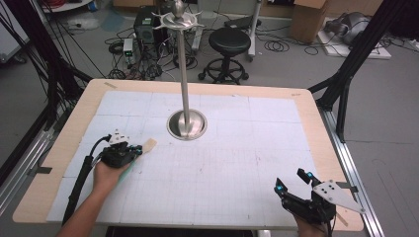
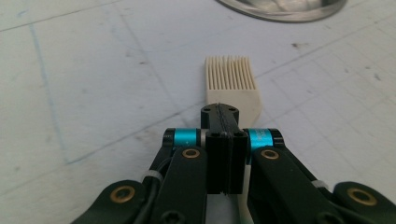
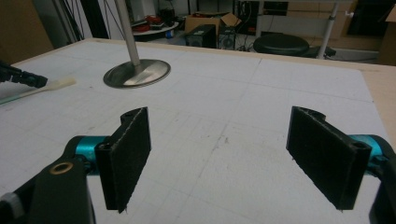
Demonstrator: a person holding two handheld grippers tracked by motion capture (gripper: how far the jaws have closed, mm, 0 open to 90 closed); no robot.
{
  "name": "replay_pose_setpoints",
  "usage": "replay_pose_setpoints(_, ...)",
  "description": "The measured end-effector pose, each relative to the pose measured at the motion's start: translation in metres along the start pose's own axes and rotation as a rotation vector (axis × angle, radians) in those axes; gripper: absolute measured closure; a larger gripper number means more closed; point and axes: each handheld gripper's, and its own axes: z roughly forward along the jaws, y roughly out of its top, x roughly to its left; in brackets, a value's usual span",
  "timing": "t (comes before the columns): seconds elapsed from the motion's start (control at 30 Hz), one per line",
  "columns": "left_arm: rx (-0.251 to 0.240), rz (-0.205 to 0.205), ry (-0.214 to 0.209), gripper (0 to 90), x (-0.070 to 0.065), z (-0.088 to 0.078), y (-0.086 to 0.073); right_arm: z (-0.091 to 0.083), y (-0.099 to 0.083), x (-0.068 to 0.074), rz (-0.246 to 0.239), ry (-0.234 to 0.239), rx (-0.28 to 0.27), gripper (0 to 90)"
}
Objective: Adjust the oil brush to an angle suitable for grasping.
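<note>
A cream brush (image 1: 149,144) with comb-like bristles lies flat on the white gridded mat, left of centre. My left gripper (image 1: 141,148) is shut, its two black jaws pressed together with nothing visible between them. In the left gripper view the jaw tips (image 2: 219,109) sit right over the neck of the brush (image 2: 231,79), and its pale handle runs back underneath them. The right gripper view shows the brush (image 3: 58,84) at far left with the left gripper (image 3: 28,79) on top of it. My right gripper (image 1: 290,180) is open and empty near the front right corner, its pads (image 3: 130,154) wide apart.
A tall metal stand with a round base (image 1: 187,124) and a thin pole (image 1: 184,69) rises from the mat's middle back, just beyond the brush. The wooden table edge (image 1: 316,118) frames the mat. A black stool (image 1: 230,42), boxes and cables sit on the floor behind.
</note>
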Motion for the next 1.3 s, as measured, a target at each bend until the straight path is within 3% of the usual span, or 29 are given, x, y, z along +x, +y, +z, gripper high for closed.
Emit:
replay_pose_setpoints(0.13,0.004,0.026,-0.048,89.2,-0.012,0.002,0.001,0.0,0.0,0.0,-0.006,0.001,-0.005,20.8)
replay_pose_setpoints(0.17,0.012,0.05,-0.047,89.2,-0.016,0.002,0.001,0.0,0.0,0.0,-0.007,0.0,-0.002,20.8)
replay_pose_setpoints(0.27,0.014,0.057,-0.079,89.3,-0.024,0.003,0.002,0.0,0.0,0.001,-0.003,0.001,0.0,20.8)
replay_pose_setpoints(0.4,0.035,0.096,-0.124,89.3,-0.038,0.005,0.005,0.001,0.0,0.002,-0.003,0.004,0.002,20.8)
replay_pose_setpoints(0.43,0.047,0.122,-0.138,89.3,-0.044,0.005,0.007,0.0,0.0,0.002,-0.004,0.002,0.0,20.8)
replay_pose_setpoints(0.53,0.056,0.159,-0.138,89.2,-0.054,0.007,0.009,-0.001,0.001,0.002,-0.008,0.003,-0.011,20.8)
replay_pose_setpoints(0.77,0.071,0.168,-0.207,89.2,-0.068,0.009,0.01,-0.003,0.0,0.001,0.025,-0.001,-0.022,20.8)
replay_pose_setpoints(1.03,0.065,0.2,-0.269,89.0,-0.092,0.008,0.009,-0.002,0.0,0.002,0.021,0.005,-0.017,20.8)
replay_pose_setpoints(1.1,0.025,0.181,-0.241,85.2,-0.091,0.003,0.01,-0.002,0.0,0.003,0.022,0.009,-0.018,20.8)
replay_pose_setpoints(1.17,-0.025,0.131,-0.221,85.8,-0.085,-0.006,0.007,-0.003,0.0,0.003,0.022,0.011,-0.017,20.8)
replay_pose_setpoints(1.3,-0.06,0.088,-0.174,88.4,-0.067,-0.028,-0.005,-0.003,0.0,0.003,0.016,0.014,-0.016,20.8)
